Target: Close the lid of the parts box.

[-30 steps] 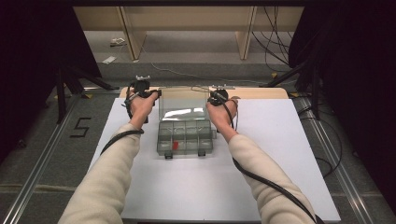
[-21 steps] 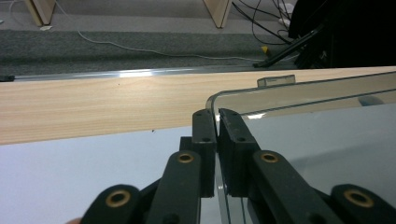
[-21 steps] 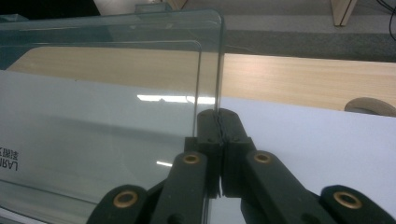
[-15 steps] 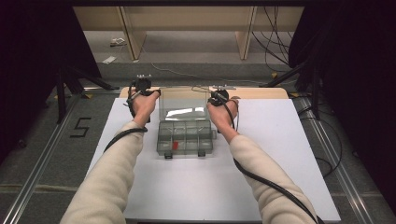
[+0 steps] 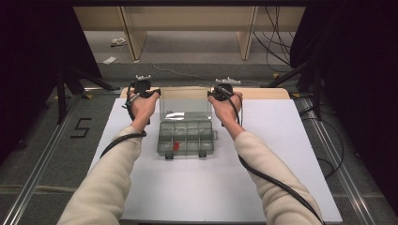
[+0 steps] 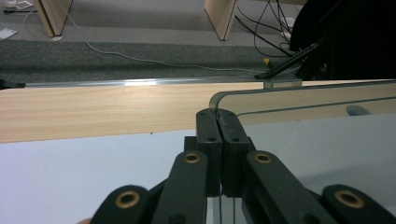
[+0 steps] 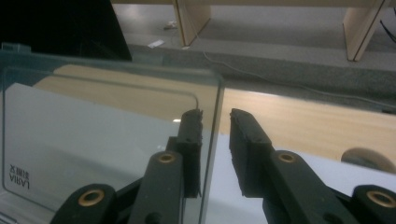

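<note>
Lid (image 5: 185, 107) of clear box (image 5: 186, 138) at table centre, raised upright at 12 o'clock. Left gripper (image 6: 218, 116) clamped on lid's edge; right gripper (image 7: 215, 117) just opening, edge between jaws, unpinched. Opening step near done; next: release left, back off.

The compartment box (image 5: 186, 137) is clear with a grey tint, its lid (image 7: 107, 140) see-through with a faint green edge and small dark lettering; one compartment holds a red piece (image 5: 176, 146). Both grippers, left (image 6: 218, 122) and right (image 7: 215, 122), are black with brass-coloured rivets. The table top (image 5: 197, 187) is white, edged behind by a pale wooden strip (image 6: 93, 109). The person's sleeves (image 5: 105, 183) are cream
</note>
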The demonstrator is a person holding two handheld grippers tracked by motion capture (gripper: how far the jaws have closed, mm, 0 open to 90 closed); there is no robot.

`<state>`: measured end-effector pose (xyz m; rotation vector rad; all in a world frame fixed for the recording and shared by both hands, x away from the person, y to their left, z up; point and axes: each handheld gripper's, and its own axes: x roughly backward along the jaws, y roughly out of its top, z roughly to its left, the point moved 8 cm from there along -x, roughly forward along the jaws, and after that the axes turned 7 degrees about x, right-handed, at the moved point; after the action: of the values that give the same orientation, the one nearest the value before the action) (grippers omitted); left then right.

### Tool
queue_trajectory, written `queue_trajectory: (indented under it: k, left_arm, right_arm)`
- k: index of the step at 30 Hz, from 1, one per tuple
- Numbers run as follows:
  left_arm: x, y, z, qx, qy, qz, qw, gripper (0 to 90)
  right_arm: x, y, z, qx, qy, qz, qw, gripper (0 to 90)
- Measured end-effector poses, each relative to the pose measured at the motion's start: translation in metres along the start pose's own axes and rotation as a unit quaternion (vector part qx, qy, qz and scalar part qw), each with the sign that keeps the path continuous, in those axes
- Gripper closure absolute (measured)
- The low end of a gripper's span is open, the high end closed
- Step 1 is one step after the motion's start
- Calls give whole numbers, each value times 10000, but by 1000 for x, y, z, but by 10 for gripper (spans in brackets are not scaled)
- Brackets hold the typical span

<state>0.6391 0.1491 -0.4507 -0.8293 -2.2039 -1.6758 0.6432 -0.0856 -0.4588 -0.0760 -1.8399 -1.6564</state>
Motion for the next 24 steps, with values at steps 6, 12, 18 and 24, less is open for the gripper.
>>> queue_trajectory:
  k: [6,12,18,24]
  left_arm:
    - [3,0,-1,-36,-56,-23,10000,887]
    - [6,1,-2,-80,-82,-47,9999,888]
    - [8,1,-4,-147,-92,-91,9998,887]
    - [11,0,-5,-167,-101,-136,9997,888]
  right_arm:
    - [0,13,-1,44,-20,-95,9999,776]
    - [3,16,-1,47,-50,-31,10000,841]
    - [6,15,-1,-7,-102,-18,9999,863]
    - [11,15,0,-36,-104,-78,9999,866]
